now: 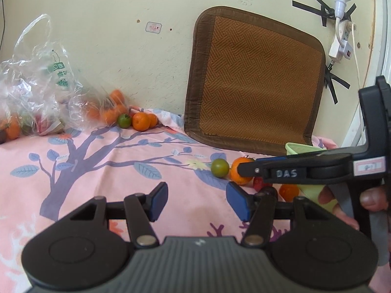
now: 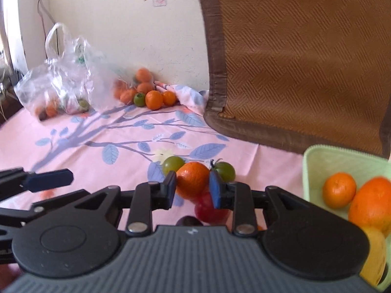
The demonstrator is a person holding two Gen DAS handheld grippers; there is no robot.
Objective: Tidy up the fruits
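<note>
In the right wrist view my right gripper (image 2: 192, 183) has its pads on both sides of an orange tangerine (image 2: 193, 179) on the pink cloth; whether they press it I cannot tell. Green fruits (image 2: 173, 165) (image 2: 226, 170) flank it, with a red fruit (image 2: 207, 208) and a dark one (image 2: 189, 220) nearer me. A light green basket (image 2: 317, 161) at right holds several orange and yellow fruits. In the left wrist view my left gripper (image 1: 196, 197) is open and empty above the cloth, left of the right gripper (image 1: 244, 168), which reaches the tangerine (image 1: 238, 174).
A clear plastic bag (image 1: 36, 92) with fruit lies at the back left. Loose tangerines and a green fruit (image 1: 124, 120) sit by the wall. A brown woven cushion (image 1: 256, 80) leans on the wall. A power strip (image 1: 341, 46) hangs at upper right.
</note>
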